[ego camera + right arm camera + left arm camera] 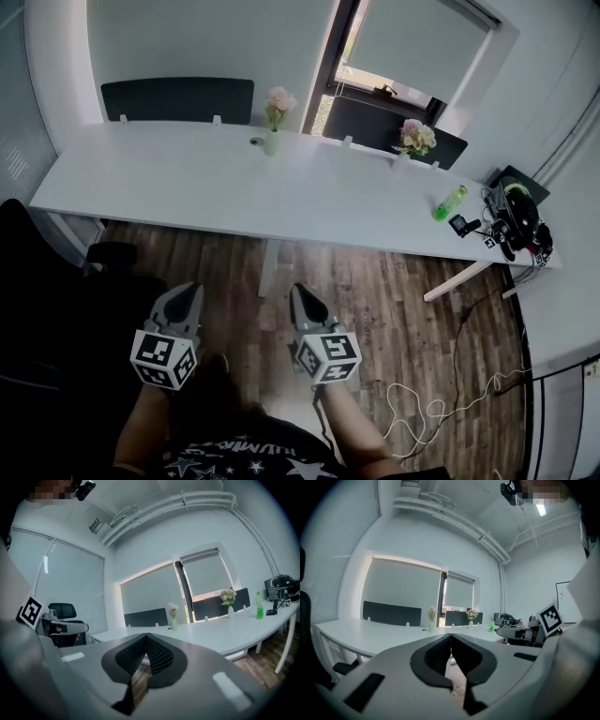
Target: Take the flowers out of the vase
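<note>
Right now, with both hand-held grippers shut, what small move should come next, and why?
Probably a forward reach toward the vase of pink flowers straight ahead, opening the jaws on the way. The left hand-held gripper and right hand-held gripper are both shut on nothing, over the wood floor, short of the white table where the vase stands.

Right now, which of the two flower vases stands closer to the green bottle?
The right-hand vase, holding the fuller bouquet; the other vase stands mid-table.
</note>
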